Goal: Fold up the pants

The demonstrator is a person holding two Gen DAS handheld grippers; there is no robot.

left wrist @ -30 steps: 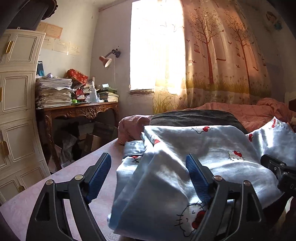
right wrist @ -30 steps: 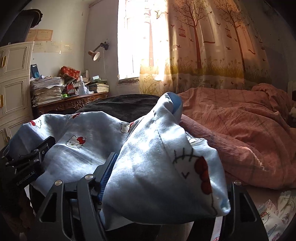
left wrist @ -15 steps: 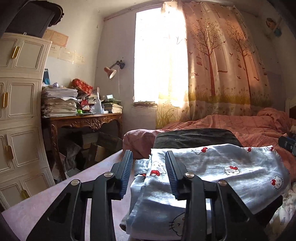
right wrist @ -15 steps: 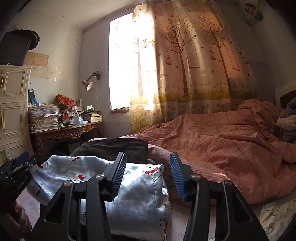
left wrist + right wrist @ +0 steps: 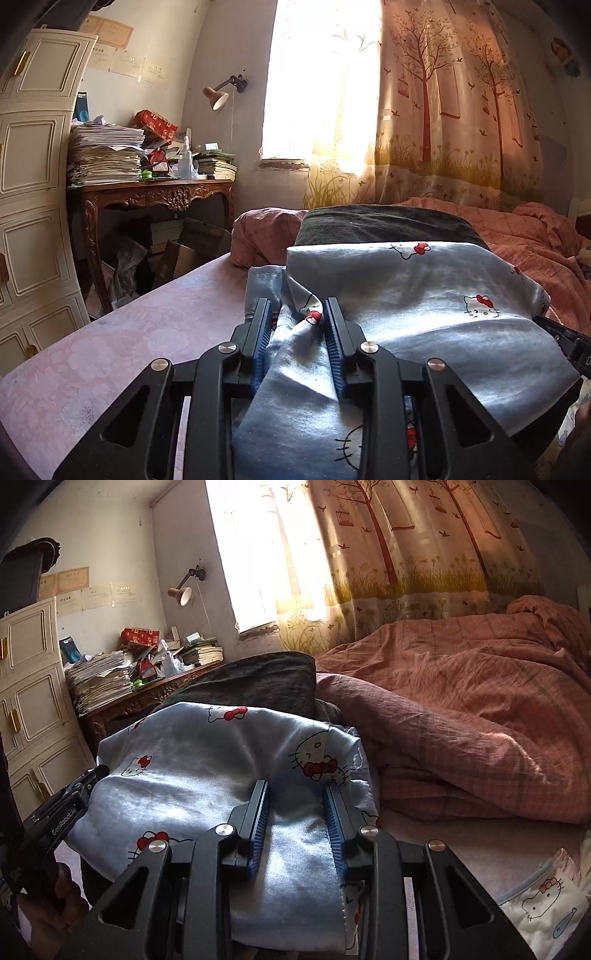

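Pants: light blue pants (image 5: 424,314) with a cartoon cat print lie bunched in a folded heap on the pink bed sheet (image 5: 110,350), at the near end of the bed; in the right wrist view the same pants (image 5: 207,775) fill the middle of the picture.
Left gripper: the left gripper (image 5: 297,325) has its two blue-padded fingers drawn close, with a fold of the pants pinched up between them at the heap's left edge; the cloth touches both pads.
Right gripper: the right gripper (image 5: 297,805) has its fingers narrowed to a small gap, with a strip of the pants running between them at the heap's right edge; the cloth fills the gap, so it has hold of the pants.
Other gripper seen: the left gripper's black body (image 5: 62,812) shows at the left of the right wrist view, touching the pants' left side.
Behind the pants: a dark grey folded cloth (image 5: 384,221) lies just behind the heap, touching it.
Quilt: a rumpled pink quilt (image 5: 461,709) covers the bed to the right of the pants.
Desk: a carved wooden desk (image 5: 155,192) stands well apart at the left wall, piled with papers (image 5: 103,155).
Window side: a tree-print curtain (image 5: 443,110) hangs by the bright window.
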